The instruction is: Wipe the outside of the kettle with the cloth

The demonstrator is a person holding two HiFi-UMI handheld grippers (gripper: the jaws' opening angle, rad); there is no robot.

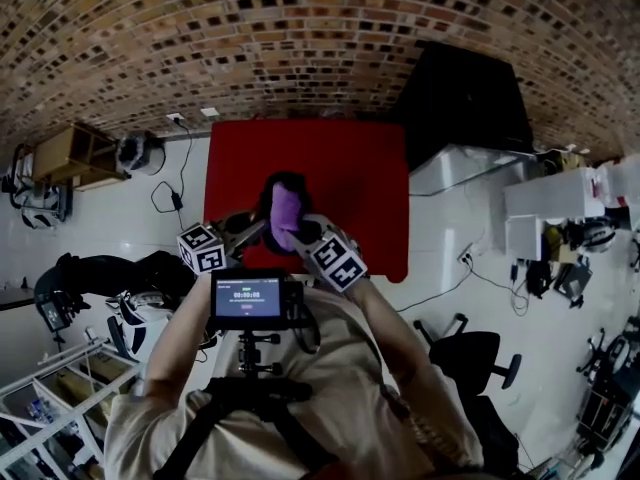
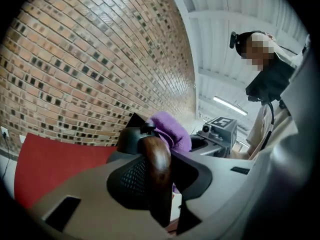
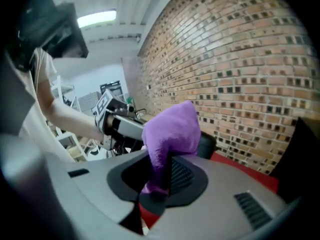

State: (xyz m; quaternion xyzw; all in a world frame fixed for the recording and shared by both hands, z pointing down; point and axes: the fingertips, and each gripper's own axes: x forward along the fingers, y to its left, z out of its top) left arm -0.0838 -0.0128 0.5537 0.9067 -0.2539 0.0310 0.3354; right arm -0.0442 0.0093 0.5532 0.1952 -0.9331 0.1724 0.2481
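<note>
The dark kettle (image 1: 272, 196) hangs in the air above the red table (image 1: 350, 168). My left gripper (image 1: 255, 230) is shut on the kettle's brown wooden handle (image 2: 156, 156); in the left gripper view the handle fills the gap between the jaws of this gripper (image 2: 157, 181). My right gripper (image 1: 300, 234) is shut on a purple cloth (image 1: 286, 216), which lies against the kettle's near side. The right gripper view has the cloth (image 3: 172, 131) bunched over its jaws, with the gripper (image 3: 159, 179) beneath it. Only a dark edge of the kettle (image 3: 207, 144) shows behind the cloth.
A brick wall (image 1: 300, 38) runs behind the table. A black cabinet (image 1: 470, 98) stands at the table's right, with a white desk (image 1: 555, 203) beyond it. An office chair (image 1: 480, 358) is at the lower right. A wooden shelf (image 1: 75, 153) and cables are at the left.
</note>
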